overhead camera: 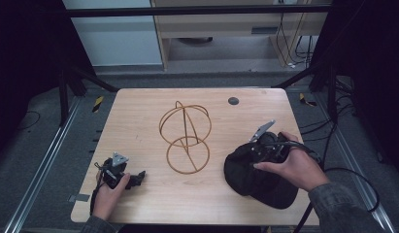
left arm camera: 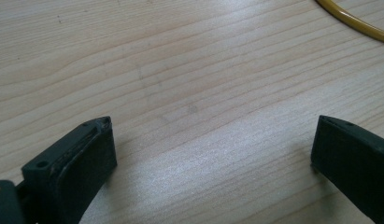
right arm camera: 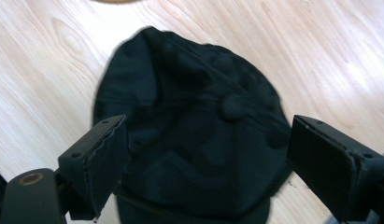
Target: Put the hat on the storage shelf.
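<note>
A black cap (overhead camera: 243,174) lies on the wooden table (overhead camera: 139,121) at the front right. My right gripper (overhead camera: 254,156) hovers just above it, tilted down to the left, held in a hand. In the right gripper view the cap (right arm camera: 194,116) lies crown up under my right gripper (right arm camera: 208,144), whose jaws stand wide apart and clear of the cloth. A gold wire stand (overhead camera: 185,138), two rings on a stem, sits mid-table. My left gripper (overhead camera: 136,179) rests low at the front left, open over bare wood (left arm camera: 213,140). A bit of the wire stand (left arm camera: 353,21) curves past the top right.
A small dark round cap (overhead camera: 233,101) is set in the table's far right part. Bare wood lies between the left gripper and the stand. Cables (overhead camera: 342,170) trail off the table's right side, and metal rails (overhead camera: 41,165) run along the floor at the left.
</note>
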Available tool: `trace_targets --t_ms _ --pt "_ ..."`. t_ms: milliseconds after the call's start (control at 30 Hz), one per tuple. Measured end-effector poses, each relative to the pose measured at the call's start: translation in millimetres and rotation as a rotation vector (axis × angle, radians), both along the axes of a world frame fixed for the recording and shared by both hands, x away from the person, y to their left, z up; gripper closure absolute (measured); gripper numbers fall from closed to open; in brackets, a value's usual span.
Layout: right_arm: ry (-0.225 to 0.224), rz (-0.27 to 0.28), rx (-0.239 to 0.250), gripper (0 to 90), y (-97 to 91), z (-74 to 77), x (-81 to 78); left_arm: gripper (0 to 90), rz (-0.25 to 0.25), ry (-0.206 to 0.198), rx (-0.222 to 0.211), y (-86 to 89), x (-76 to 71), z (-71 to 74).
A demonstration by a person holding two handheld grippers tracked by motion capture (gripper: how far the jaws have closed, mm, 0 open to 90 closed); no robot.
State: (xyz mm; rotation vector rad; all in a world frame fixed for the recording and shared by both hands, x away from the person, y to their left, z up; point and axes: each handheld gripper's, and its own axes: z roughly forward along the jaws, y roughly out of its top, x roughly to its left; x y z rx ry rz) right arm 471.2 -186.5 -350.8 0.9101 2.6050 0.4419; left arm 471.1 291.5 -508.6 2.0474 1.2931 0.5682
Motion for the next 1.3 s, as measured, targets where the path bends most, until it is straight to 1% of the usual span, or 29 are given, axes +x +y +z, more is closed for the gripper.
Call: trace_targets --t_ms 67,200,333,433,467,500,533,600,733,800,867,933,967,1033,1067,1133,1200,1300 --pt "0.010 0.008 -0.003 15.9 -3.6 1.8 4.0 0.0 0.000 0.000 0.000 0.0 0.0 0.0" --pt "0.037 0.021 -0.022 17.0 -6.5 -0.5 13.5 0.0 0.000 0.003 0.001 0.0 -0.1 0.3" --pt "0.053 0.041 -0.042 17.1 0.0 -3.0 22.9 0.0 -0.002 0.005 0.002 -0.1 -0.1 0.4" --pt "0.065 0.057 -0.042 17.9 6.6 -4.7 29.2 0.0 -0.004 0.007 0.001 -0.2 -0.1 0.5" --pt "0.065 0.057 -0.042 17.9 6.6 -4.7 29.2 0.0 -0.004 0.007 0.001 -0.2 -0.1 0.5" --pt "0.071 0.060 -0.042 17.9 8.8 -6.0 31.3 0.0 -0.006 0.007 0.002 -0.2 -0.1 0.6" --pt "0.081 0.071 -0.055 17.8 13.7 -10.2 34.8 0.0 -0.006 0.005 0.000 -0.6 -0.1 0.4" --pt "0.090 0.075 -0.064 17.6 16.5 -14.5 37.2 0.0 -0.008 0.005 0.000 -0.7 0.0 0.4" --pt "0.104 0.069 -0.081 18.4 17.2 -22.5 41.6 0.0 -0.014 0.004 0.003 -1.1 0.2 0.4" --pt "0.115 0.065 -0.079 21.9 17.1 -25.7 43.7 0.0 -0.016 0.004 0.002 -1.5 0.2 0.3" --pt "0.123 0.072 -0.088 23.7 17.2 -29.1 45.5 0.0 -0.018 0.005 0.000 -2.3 0.1 0.3" --pt "0.131 0.072 -0.093 27.4 17.2 -32.0 47.2 0.0 -0.020 0.006 0.001 -2.8 0.0 0.4" --pt "0.143 0.069 -0.092 29.3 17.3 -32.9 47.7 0.0 -0.020 0.004 0.000 -3.1 -0.1 0.2" --pt "0.148 0.071 -0.092 30.5 17.2 -33.7 48.4 0.0 -0.021 0.004 0.000 -3.2 -0.1 0.2" --pt "0.156 0.081 -0.084 34.2 16.9 -34.3 50.3 0.0 -0.022 0.004 0.001 -3.4 -0.2 0.2" --pt "0.164 0.085 -0.079 36.9 17.3 -34.6 51.8 0.0 -0.024 0.004 0.002 -3.4 -0.2 0.3" --pt "0.173 0.086 -0.074 38.9 18.8 -35.0 52.9 0.0 -0.024 0.005 0.002 -3.5 -0.1 0.4" --pt "0.180 0.097 -0.086 40.6 22.9 -36.4 54.2 0.0 -0.024 0.005 0.001 -3.6 -0.2 0.3"
